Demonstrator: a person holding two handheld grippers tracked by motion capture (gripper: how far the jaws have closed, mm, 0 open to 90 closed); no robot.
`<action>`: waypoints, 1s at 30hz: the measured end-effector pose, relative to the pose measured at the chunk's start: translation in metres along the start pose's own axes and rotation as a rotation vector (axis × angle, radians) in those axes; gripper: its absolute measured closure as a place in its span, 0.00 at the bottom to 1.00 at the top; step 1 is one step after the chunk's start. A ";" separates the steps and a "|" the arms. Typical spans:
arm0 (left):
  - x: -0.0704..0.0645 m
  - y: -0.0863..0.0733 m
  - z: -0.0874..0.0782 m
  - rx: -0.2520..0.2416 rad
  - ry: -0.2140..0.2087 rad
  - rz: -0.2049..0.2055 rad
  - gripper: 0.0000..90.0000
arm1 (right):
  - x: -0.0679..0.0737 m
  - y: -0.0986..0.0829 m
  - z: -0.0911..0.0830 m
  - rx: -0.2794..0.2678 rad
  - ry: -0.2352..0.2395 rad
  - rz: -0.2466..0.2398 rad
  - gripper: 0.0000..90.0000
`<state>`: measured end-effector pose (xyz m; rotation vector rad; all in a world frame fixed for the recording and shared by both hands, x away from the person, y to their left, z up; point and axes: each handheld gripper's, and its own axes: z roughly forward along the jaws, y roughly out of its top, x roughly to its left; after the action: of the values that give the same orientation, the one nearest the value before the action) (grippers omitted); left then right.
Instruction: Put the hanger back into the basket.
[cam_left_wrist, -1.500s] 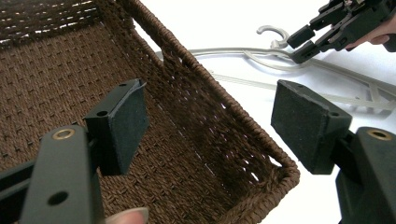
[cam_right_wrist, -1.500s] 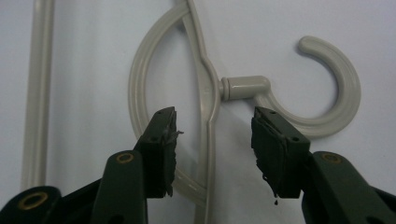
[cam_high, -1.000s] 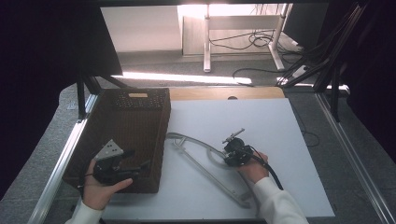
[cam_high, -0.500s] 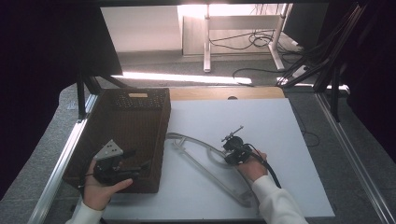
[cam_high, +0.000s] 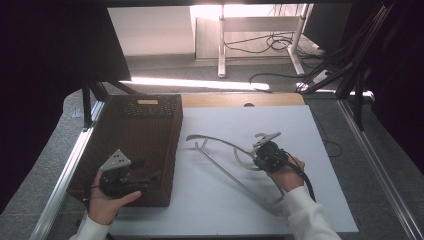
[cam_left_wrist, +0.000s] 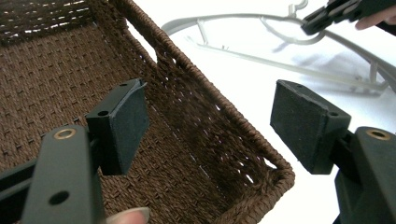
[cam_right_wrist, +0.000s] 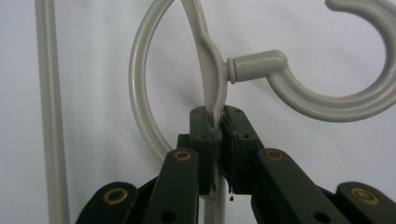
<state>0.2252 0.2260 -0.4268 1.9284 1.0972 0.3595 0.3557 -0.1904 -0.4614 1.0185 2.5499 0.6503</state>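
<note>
Right now the right claw (cam_high: 264, 150) is clamped on a pale grey plastic hanger (cam_high: 220, 165), which lies flat on the white surface (cam_high: 210, 210), mid-right of it, w/ one shoulder end pointing toward the basket and the other near the person's right sleeve. In the right gripper view the two black jaws are pressed together on the thin neck of the hanger (cam_right_wrist: 212, 93), just below where the hook (cam_right_wrist: 327, 84) joins; the hook curls off to the right, and a round loop of the frame sits on the left of the neck. The straight bar runs along the far left edge of that view.

Left claw (cam_high: 145, 177) is spread wide, holding nothing. It hangs over the near right corner of the dark brown wicker basket (cam_high: 135, 107); in the left gripper view one pad is over the basket's woven floor (cam_left_wrist: 42, 84), the other out past the rim over the white surface. The basket stands at the left of the surface, just beside the hanger's near end, not touching as far as I can tell. The right claw (cam_left_wrist: 327, 16) also shows at top right of the left gripper view, on the hanger (cam_left_wrist: 243, 18).
</note>
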 end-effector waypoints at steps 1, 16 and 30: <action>0.000 0.000 0.000 0.001 0.000 0.001 0.30 | -0.001 0.000 -0.004 -0.015 -0.001 -0.010 0.92; 0.007 -0.001 -0.006 -0.016 -0.004 -0.029 0.30 | 0.011 0.014 -0.061 -0.178 -0.036 -0.159 0.92; 0.007 0.004 -0.017 -0.052 -0.007 -0.027 0.31 | 0.018 0.011 -0.066 -0.220 0.025 -0.285 0.92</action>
<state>0.2216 0.2401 -0.4153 1.8659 1.0980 0.3622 0.3202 -0.1900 -0.4016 0.5654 2.5082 0.8405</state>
